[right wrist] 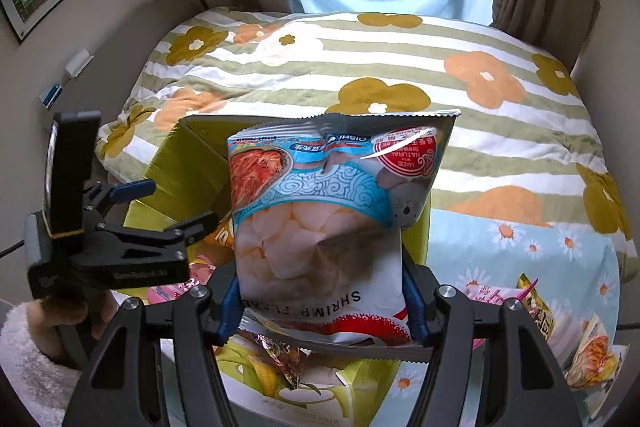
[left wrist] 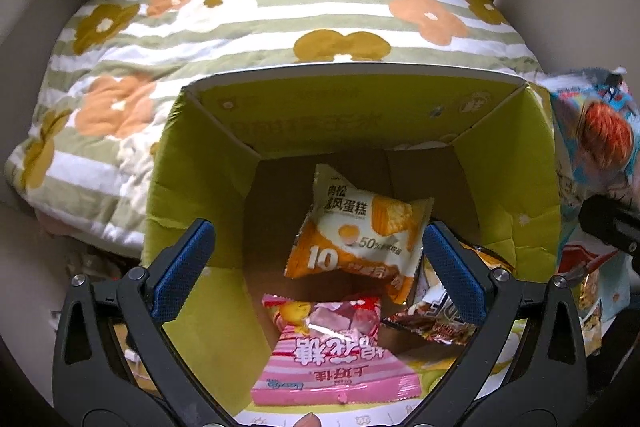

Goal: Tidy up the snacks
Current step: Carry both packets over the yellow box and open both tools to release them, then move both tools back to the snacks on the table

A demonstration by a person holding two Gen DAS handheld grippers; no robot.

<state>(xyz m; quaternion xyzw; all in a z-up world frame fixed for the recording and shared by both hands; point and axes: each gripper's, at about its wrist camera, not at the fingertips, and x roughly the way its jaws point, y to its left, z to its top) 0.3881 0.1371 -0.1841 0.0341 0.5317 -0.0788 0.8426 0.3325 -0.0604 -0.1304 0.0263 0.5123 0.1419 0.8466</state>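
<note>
Right tongs (right wrist: 322,301) clamp the shrimp flakes bag (right wrist: 328,211) by its lower end; the blue pads press both side edges. The bag stands up and away from the tongs, long axis running forward along the fingers, print upside down, top seal at the far end. It hangs directly over the green cardboard box (right wrist: 168,163), whose open mouth lies just below and ahead of the right tongs, so the coming move looks like a straight lower-and-release.

Left tongs (left wrist: 316,267) are spread wide and hold nothing. They hover above the box (left wrist: 192,155), pointed down into it. Right tongs are clearly the nearer pair for the drop; left could steady the box wall.

Left wrist view shows what the right view hides: the contents, namely a cake packet (left wrist: 360,227) mid-floor, a pink marshmallow bag (left wrist: 332,351) nearer the tongs, and a dark wrapper (left wrist: 432,327) to its right. Free floor remains at the far-left of the box. Right wrist view alone shows the grip itself, plus loose snacks (right wrist: 560,331) on the bed (right wrist: 520,155) to the right of the tongs, outside the box.
</note>
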